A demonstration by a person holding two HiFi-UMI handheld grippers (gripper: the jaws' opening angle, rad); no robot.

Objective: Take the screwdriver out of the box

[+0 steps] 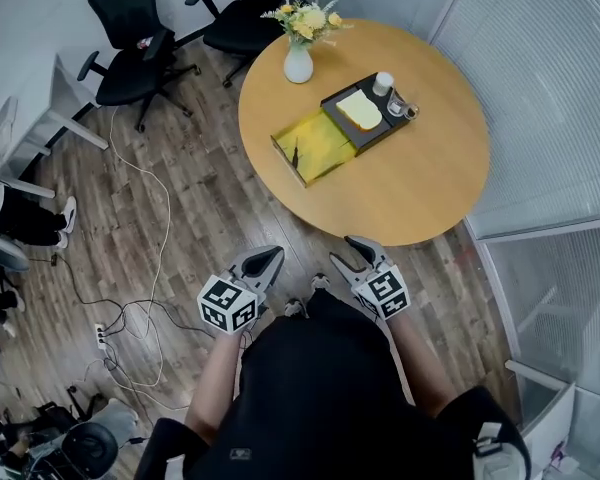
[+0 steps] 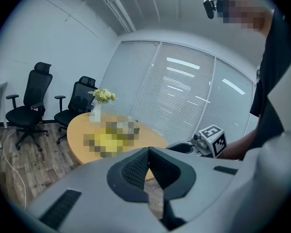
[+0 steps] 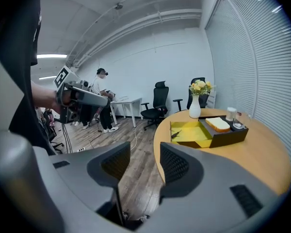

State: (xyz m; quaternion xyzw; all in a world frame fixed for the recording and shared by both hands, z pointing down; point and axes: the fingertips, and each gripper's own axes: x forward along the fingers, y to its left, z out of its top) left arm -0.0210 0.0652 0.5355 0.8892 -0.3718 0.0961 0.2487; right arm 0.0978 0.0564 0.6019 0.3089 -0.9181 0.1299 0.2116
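Note:
An open yellow box (image 1: 315, 146) lies on the round wooden table (image 1: 420, 188); a dark, thin screwdriver (image 1: 295, 153) rests inside it near its left wall. The right gripper view shows the same box (image 3: 191, 132) with the screwdriver (image 3: 175, 134) at its near corner. Both grippers hang close to my body, over the floor and short of the table's near edge. My left gripper (image 1: 265, 261) has its jaws touching at the tips (image 2: 148, 152), with nothing between them. A clear gap shows between the pads of my right gripper (image 1: 360, 252), which is empty (image 3: 144, 164).
A black tray (image 1: 368, 113) with a pale yellow block and a cup touches the box's far side. A white vase of flowers (image 1: 299, 63) stands at the table's back. Office chairs (image 1: 130, 38) and floor cables (image 1: 140, 218) are to the left. Blinds line the right wall.

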